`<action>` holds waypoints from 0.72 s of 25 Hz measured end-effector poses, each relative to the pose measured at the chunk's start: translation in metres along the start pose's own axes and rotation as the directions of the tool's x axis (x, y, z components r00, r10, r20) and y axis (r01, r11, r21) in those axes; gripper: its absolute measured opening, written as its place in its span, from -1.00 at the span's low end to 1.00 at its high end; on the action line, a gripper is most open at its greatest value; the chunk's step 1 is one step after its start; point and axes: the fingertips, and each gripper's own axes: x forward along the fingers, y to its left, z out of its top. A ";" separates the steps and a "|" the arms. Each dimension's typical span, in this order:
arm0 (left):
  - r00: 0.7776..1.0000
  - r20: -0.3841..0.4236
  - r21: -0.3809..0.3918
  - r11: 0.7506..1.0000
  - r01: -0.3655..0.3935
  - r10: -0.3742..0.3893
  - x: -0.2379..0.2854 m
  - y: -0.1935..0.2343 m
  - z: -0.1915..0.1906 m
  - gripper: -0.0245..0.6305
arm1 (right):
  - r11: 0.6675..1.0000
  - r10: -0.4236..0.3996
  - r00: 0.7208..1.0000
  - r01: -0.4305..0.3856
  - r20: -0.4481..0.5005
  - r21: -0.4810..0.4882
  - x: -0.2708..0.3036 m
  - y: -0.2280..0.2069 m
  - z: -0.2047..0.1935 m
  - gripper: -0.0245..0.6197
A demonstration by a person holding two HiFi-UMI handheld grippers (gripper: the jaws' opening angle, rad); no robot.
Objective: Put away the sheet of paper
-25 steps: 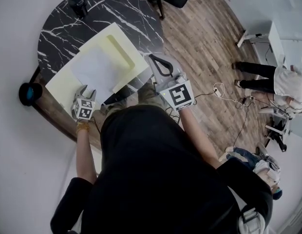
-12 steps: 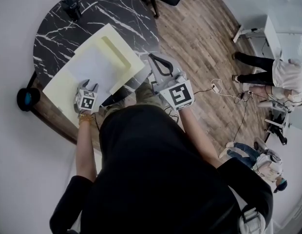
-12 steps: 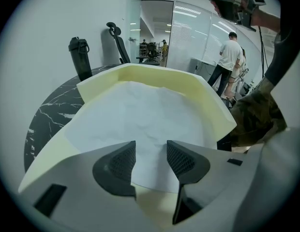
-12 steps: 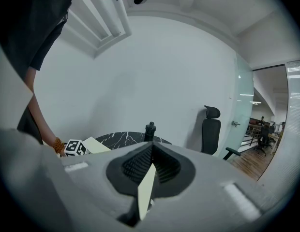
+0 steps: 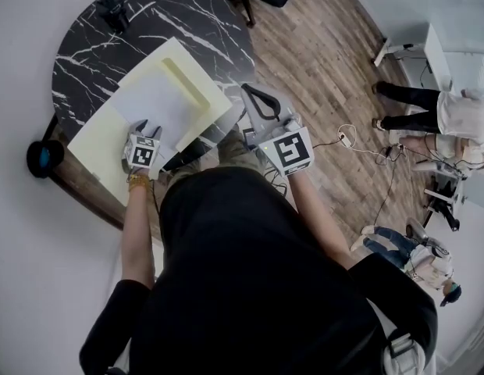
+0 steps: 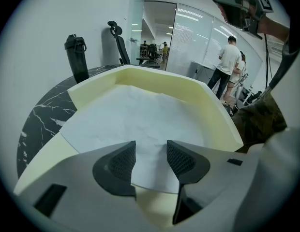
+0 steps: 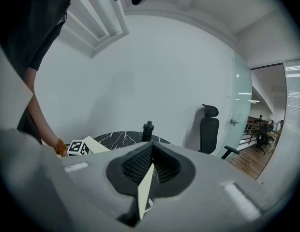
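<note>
Sheet of paper (image 5: 158, 104): white, lying flat inside an open pale yellow folder (image 5: 97, 141) on the round black marble table (image 5: 207, 22). The sheet covers the folder's middle. Its near corner points to 6 o'clock, toward the person.

Folder: a raised flap stands along its far side, from 12 to 3 o'clock of the sheet.

Markings: each gripper carries a cube with black-and-white square markers (image 5: 287, 151).

Left gripper (image 6: 151, 151): at 6 o'clock of the sheet, jaws parted by a narrow gap, directly over the sheet's near corner. Nothing is clamped between them. Whether the pads touch the paper cannot be determined.

Right gripper (image 7: 152, 149): at 3 o'clock of the folder, off the table's edge, jaws pressed together on a thin pale yellow edge of the folder, seen end-on.

Surroundings: a black bottle (image 5: 113, 6) stands upright on the table at 11 o'clock of the folder, well apart from it. Two people (image 5: 453, 123) stand on the wood floor at 3 o'clock.
</note>
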 end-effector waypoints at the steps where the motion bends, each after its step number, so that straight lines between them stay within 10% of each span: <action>1: 1.000 0.003 -0.002 1.000 0.002 -0.002 0.001 0.000 0.002 -0.27 | 1.000 0.000 1.000 0.000 -0.001 -0.001 0.001 -0.001 -0.001 -0.93; 18: 1.000 0.019 -0.021 1.000 0.016 -0.016 0.020 -0.006 0.035 -0.27 | 1.000 0.006 1.000 -0.006 -0.012 -0.015 0.006 0.000 0.003 -0.93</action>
